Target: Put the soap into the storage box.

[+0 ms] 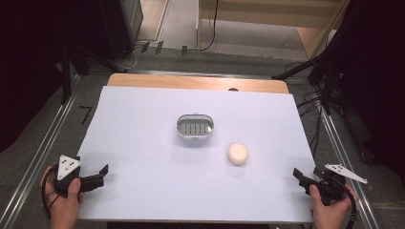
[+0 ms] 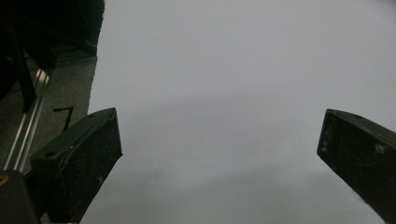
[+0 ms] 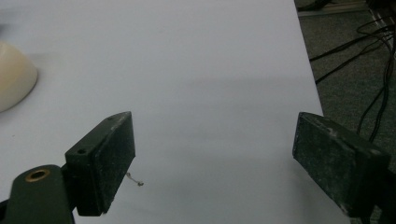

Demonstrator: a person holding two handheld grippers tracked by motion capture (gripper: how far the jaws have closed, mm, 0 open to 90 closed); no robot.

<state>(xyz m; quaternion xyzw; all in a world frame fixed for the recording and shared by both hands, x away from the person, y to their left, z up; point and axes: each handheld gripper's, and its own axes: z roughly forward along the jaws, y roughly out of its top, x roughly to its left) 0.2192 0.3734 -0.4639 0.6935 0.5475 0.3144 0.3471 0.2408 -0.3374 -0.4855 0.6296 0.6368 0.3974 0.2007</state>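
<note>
Both claws, left claw (image 1: pixel 98 175) and right claw (image 1: pixel 302 177), rest open and empty at the near worktop (image 1: pixel 143 143) corners; the soap bar (image 1: pixel 237 153) lies untouched right of the soap dish (image 1: pixel 195 127), transfer pending.

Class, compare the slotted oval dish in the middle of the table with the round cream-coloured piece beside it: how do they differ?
The oval dish is grey-white and hollow, with a row of slots in its floor; the cream round piece looks solid and smooth. The dish is larger and sits farther from the person; the round piece lies nearer the right gripper. Both rest untouched on the white table cover.
</note>
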